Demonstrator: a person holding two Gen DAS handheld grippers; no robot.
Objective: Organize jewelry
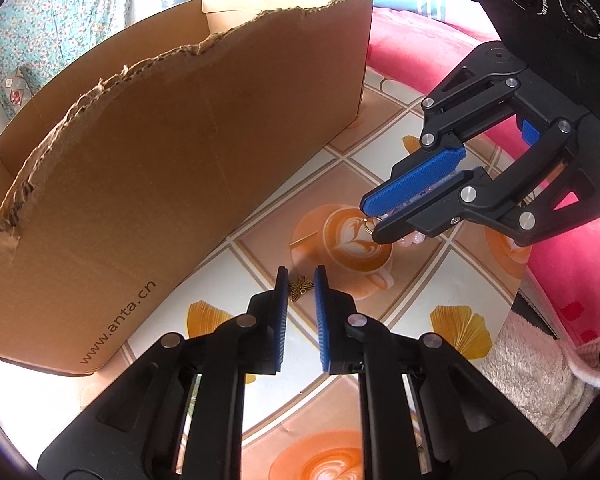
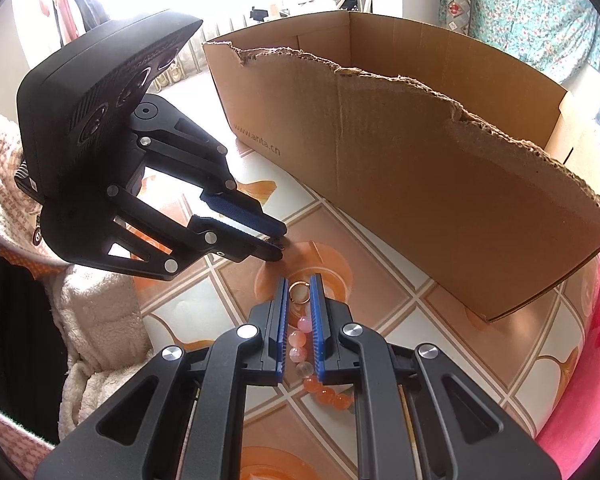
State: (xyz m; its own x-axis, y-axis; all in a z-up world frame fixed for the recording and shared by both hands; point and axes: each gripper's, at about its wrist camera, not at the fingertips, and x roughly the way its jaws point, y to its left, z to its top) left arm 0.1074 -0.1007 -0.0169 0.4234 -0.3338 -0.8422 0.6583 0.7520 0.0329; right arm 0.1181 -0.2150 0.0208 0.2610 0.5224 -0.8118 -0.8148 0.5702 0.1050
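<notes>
A small bronze butterfly charm (image 1: 300,289) sits between the blue pads of my left gripper (image 1: 301,276), and both pads touch its wings. From the right wrist view, the left gripper (image 2: 281,245) shows as nearly closed, with the charm at its tips just above the table. My right gripper (image 2: 299,278) is shut on a string of pink and orange beads (image 2: 295,338) that ends in a gold ring. The same beads (image 1: 410,240) hang under the right gripper (image 1: 370,220) in the left wrist view. The two grippers' tips are close together over a printed coffee cup.
A large cardboard box (image 1: 180,140) (image 2: 420,180) with a torn front rim stands just behind both grippers. The table wears a tile-and-coffee patterned cloth (image 1: 412,152). Pink bedding (image 1: 420,48) lies past the table's edge. A person's fleecy sleeve (image 2: 100,320) is at the near side.
</notes>
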